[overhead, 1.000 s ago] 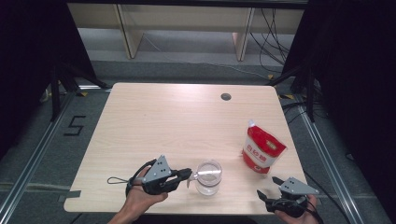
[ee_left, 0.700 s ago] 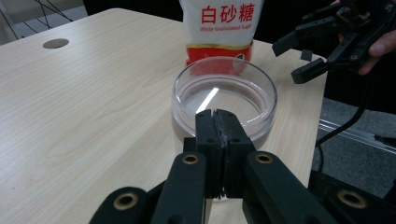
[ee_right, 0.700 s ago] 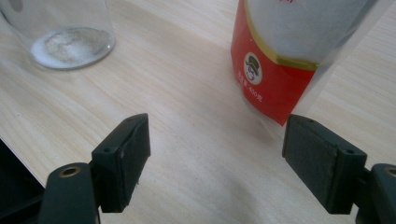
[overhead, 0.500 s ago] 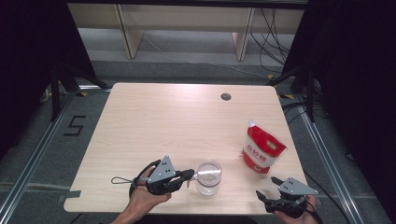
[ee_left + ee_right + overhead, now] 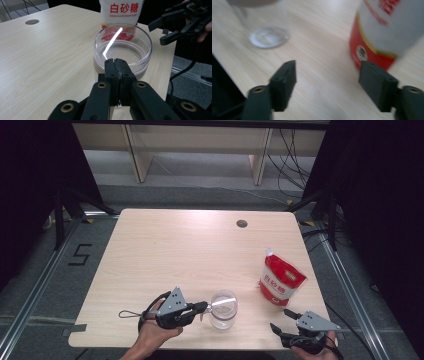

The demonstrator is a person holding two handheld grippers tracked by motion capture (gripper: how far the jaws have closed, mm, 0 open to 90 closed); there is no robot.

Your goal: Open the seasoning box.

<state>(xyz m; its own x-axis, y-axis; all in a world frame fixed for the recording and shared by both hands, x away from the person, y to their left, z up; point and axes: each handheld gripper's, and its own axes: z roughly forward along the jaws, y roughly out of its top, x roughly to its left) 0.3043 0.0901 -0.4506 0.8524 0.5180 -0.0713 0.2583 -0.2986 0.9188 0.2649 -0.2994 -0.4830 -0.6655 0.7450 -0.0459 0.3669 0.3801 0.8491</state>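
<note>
The left gripper has its jaws pressed together on the handle of a thin metal spoon, whose shaft slants up and away over the clear glass bowl; I can't make out the spoon's bowl end in the glare. The glass bowl stands upright near the table's front edge, holding a little clear liquid, and I take it as the landmark. The spoon's long axis runs from the pads at the bowl's near rim across towards its far side, tip pointing at the white granulated sugar bag, which stands upright just beyond and to the right of the bowl, spout corner up. The right gripper hangs to the right of the bowl, on the near side of the bag, jaws wide with nothing between them, though they have just been closing somewhat. The step looks like reaching for the sugar bag while the spoon waits. To do it well, I'd keep the left hand quiet so the spoon doesn't tip the bowl, and bring the right jaws square onto the bag's soft body before squeezing, since a pouch like that buckles easily.
</note>
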